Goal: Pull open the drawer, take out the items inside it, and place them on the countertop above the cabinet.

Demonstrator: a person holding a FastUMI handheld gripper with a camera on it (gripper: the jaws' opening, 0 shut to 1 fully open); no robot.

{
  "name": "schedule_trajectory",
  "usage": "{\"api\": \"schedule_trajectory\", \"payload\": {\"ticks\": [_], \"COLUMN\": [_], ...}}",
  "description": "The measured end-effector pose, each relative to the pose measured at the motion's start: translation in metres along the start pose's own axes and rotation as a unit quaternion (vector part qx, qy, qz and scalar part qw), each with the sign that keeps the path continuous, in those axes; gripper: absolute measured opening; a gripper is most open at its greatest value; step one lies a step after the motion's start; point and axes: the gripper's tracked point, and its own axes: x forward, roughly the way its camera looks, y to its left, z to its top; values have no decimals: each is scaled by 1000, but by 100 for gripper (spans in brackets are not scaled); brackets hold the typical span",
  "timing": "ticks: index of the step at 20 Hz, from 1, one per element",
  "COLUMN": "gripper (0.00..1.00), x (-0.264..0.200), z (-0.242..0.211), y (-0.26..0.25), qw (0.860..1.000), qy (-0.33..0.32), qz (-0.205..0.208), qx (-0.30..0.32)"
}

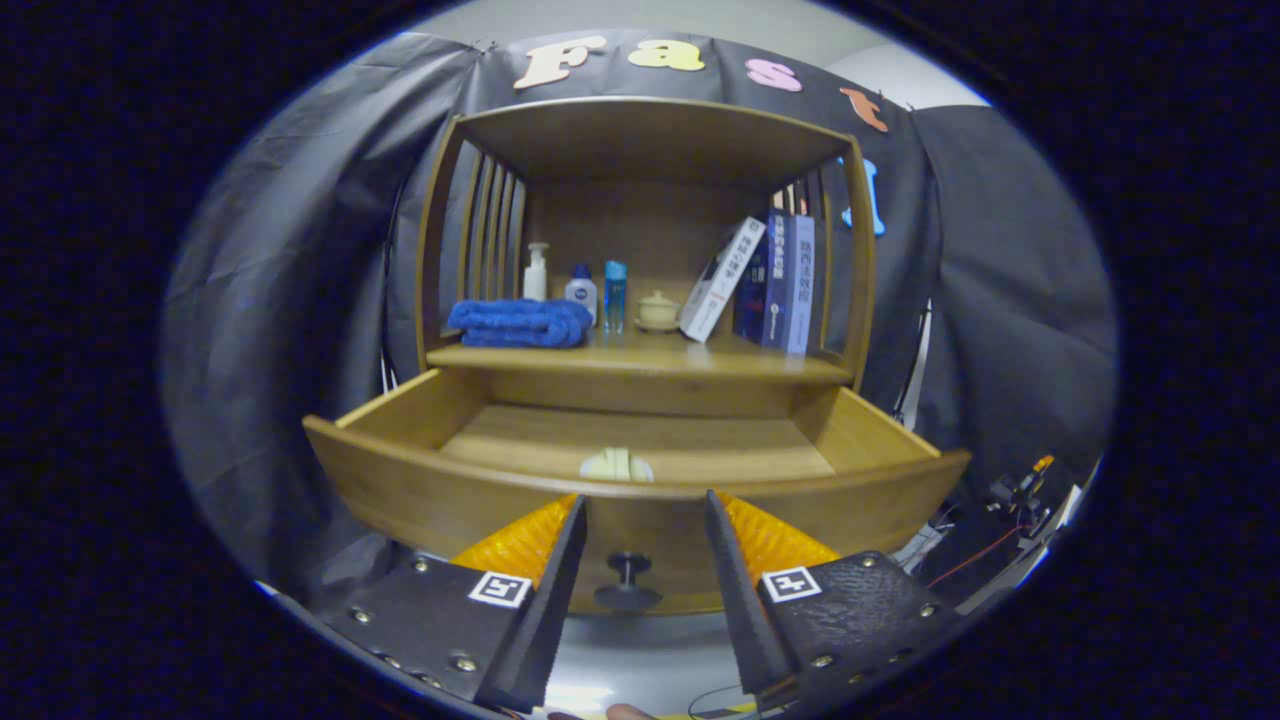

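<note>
My hand-held gripper [645, 500] is open and holds nothing, its fingers [560, 560] spread apart in front of the drawer [400, 490]. The knob [627, 580] on the drawer's front shows in the gap between them. The drawer is pulled out, and just beyond my fingertips a pale item [617, 465] lies on its floor near the front wall. Above the drawer is the bench [640, 358], the cabinet's countertop. On it sit a folded towel [520, 323], three bottles [581, 290], a small lidded cup [657, 310] and, to the right, some books [775, 280], one leaning.
</note>
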Motion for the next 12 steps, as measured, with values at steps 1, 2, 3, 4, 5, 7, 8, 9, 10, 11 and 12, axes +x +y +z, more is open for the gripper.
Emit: {"api": "schedule_trajectory", "payload": {"ticks": [1,2,3,4,5,7,8,9,10,11,12], "gripper": [72,79,85,87,87,87,87,88,88,87,84], "x": [7,15,28,41,54,78,85,93,95,103,104], "z": [11,17,19,16,12,-5,-16,-25,-31,-40,-43], "y": [4,7,7,3,0,4,5,6,7,6,6], "qw": [1000,1000,999,998,997,990,984,978,974,969,965], "qy": [2,13,30,54,79,142,177,207,228,248,261], "qz": [6,10,7,0,-6,-1,2,3,4,-3,-6], "qx": [7,10,12,13,15,18,16,11,8,5,3]}}
